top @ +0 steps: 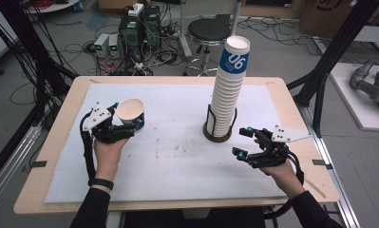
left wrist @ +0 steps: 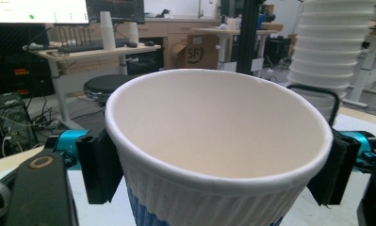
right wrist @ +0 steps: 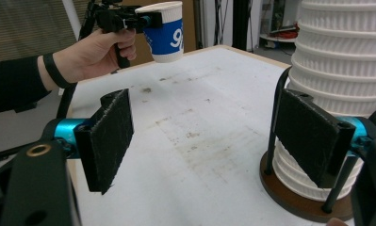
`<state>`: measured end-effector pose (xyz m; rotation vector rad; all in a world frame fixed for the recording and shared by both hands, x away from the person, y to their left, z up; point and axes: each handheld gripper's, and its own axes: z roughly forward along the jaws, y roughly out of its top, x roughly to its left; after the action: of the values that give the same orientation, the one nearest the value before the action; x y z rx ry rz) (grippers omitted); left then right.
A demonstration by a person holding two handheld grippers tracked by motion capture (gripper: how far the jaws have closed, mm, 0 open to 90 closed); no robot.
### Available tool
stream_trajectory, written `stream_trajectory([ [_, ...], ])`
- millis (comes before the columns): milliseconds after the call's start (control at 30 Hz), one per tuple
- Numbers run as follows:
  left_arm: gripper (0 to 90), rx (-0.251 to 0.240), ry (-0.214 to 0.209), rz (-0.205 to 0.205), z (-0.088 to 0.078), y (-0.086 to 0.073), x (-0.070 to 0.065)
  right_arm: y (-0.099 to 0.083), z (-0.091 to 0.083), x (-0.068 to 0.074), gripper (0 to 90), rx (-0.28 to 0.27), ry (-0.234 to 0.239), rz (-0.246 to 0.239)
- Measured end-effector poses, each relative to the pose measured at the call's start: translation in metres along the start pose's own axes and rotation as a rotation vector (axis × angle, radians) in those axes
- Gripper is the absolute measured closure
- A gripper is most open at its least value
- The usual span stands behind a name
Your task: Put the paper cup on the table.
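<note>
One paper cup [top: 130, 113] is off the stack, pinched just under its rim by the left gripper [top: 125, 124] and held upright above the table's left side, clear of the white mat [top: 177, 156]. An upright hold suits setting it down on its base, I'd guess. The right gripper [top: 243, 142] sits idle with jaws apart and nothing between them, just beside the cup stack [top: 227, 90] in its wire holder [top: 219, 133], likely staged for the next pull.

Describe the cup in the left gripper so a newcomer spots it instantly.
Start at the white mat on the table. At its left side, the left gripper holds a single paper cup, empty, mouth up. Unlike the tall cup stack in its holder, it stands alone.
</note>
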<state>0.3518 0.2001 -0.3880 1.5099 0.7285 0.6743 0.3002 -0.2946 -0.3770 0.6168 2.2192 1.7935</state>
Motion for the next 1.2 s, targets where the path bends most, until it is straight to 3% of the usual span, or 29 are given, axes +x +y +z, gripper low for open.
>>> stream_trajectory([
  [333,20.8,0.035,0.029,-0.016,0.003,-0.020,0.013,-0.002,0.001,0.000,21.0,0.003,-0.005,-0.006],
  [500,20.7,0.031,0.043,-0.064,0.003,-0.030,0.023,-0.003,0.003,0.000,21.0,0.014,-0.002,-0.010],
  [567,20.7,0.024,0.049,-0.061,0.004,-0.032,0.025,-0.003,0.004,0.000,21.0,0.015,-0.004,-0.014],
  [700,20.7,0.037,0.069,-0.019,0.011,-0.036,0.026,-0.005,0.002,0.001,21.0,0.020,-0.006,-0.007],
  [900,20.6,0.071,0.095,-0.040,0.016,-0.046,0.033,-0.007,0.000,0.001,21.1,0.017,-0.016,-0.010],
  [1033,20.5,0.059,0.071,-0.087,0.018,-0.052,0.038,-0.008,0.001,0.002,21.0,0.027,-0.012,-0.005],
  [1200,20.5,0.071,0.068,-0.077,0.024,-0.057,0.039,-0.009,0.001,0.002,21.1,0.032,-0.011,-0.008],
])
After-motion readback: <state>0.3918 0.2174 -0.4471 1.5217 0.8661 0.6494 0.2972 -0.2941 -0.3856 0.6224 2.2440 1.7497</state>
